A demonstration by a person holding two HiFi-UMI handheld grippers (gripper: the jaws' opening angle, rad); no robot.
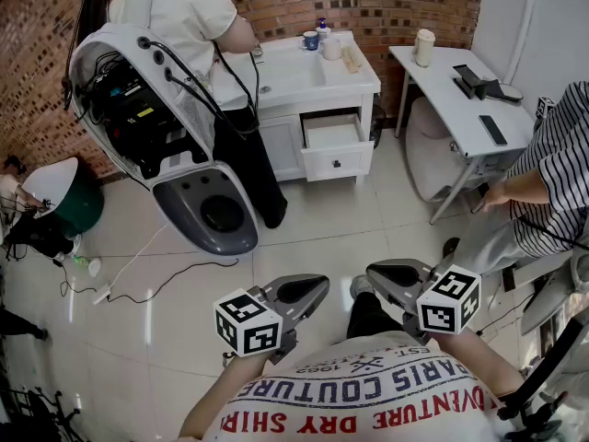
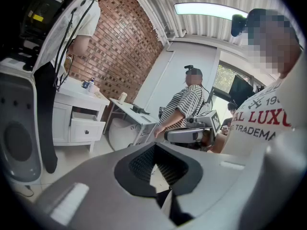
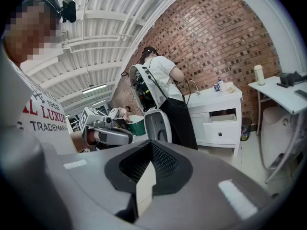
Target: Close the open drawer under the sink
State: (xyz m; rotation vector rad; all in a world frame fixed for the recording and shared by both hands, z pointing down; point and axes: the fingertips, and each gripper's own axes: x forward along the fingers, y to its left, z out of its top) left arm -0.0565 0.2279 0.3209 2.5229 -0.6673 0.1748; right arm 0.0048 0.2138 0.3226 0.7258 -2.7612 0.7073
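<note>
**Drawer.** The open drawer (image 1: 337, 161) sits in the upper centre of the head view. It is pulled out from the right half of the white sink cabinet (image 1: 282, 144), with a dark knob on its front. It is not yet closed.

**Surroundings.** A standing person (image 1: 175, 12) carrying a large white shell pack (image 1: 198, 201) occupies the cabinet's left half, just beside the drawer. A white desk (image 1: 460, 109) stands at the upper right. A seated person in a striped shirt (image 1: 552, 173) is at the right edge. Bare tiled floor (image 1: 340, 224) separates the drawer from the wearer.

**Grippers.** The left gripper (image 1: 316, 289) and right gripper (image 1: 379, 273) are at the lower centre, close to the wearer's body and tipped toward each other. Each has its jaws pressed together on nothing. Both are well apart from the drawer.

**Assessment.** The approach has not begun. The right gripper looks better placed, away from the standing person. No grasp seems needed. Lay the closed jaws flat against the middle of the drawer front, near the knob, and push straight in along the runners. An off-centre push may skew the drawer and jam it.
</note>
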